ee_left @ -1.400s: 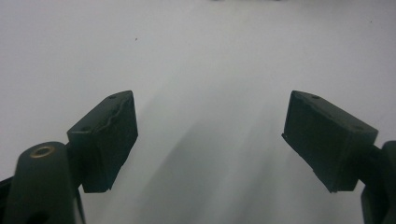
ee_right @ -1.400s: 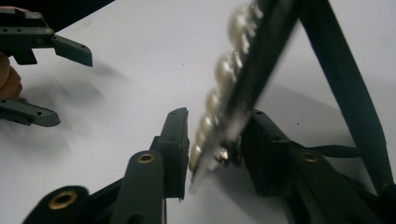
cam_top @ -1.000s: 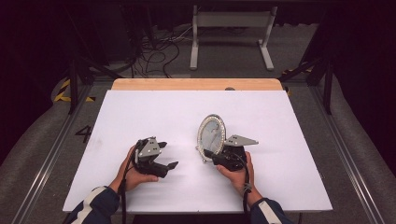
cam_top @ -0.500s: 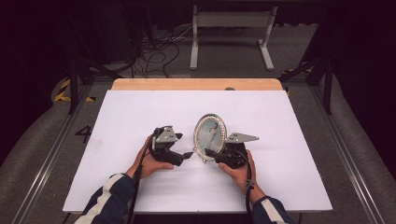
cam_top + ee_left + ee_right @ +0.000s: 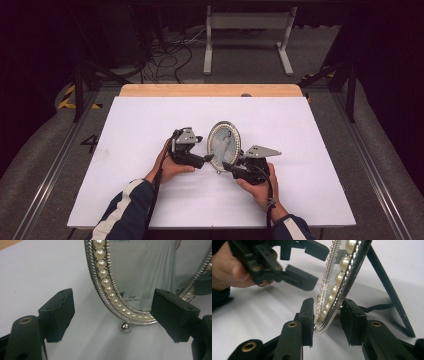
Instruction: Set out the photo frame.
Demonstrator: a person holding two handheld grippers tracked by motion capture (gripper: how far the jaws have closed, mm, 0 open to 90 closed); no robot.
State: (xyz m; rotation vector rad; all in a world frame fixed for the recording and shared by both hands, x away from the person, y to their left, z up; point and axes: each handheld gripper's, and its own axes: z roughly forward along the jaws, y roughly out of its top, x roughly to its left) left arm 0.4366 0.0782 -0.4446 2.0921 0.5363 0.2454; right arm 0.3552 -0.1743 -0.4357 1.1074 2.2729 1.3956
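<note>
White tabletop (image 5: 150,200) bore a fragile, glass-fronted pearl frame (image 5: 223,145); right gripper (image 5: 327,322) loosely straddled its rigid rim, its fingers just opening, left gripper (image 5: 112,315) fingers wide.

Oval pearl-rimmed frame (image 5: 224,145) stands upright near centre of white table (image 5: 150,125). Left gripper (image 5: 206,159) at its 8 o'clock, tips just beside rim. Right gripper (image 5: 225,165) at its 5 o'clock, tips at frame's bottom edge; jaws just been opening. Wooden strip (image 5: 210,90) at table's 12 o'clock.

We hold our left gripper (image 5: 209,158) level, jaws wide apart. Our right gripper (image 5: 226,165) faces it, jaws just opening
</note>
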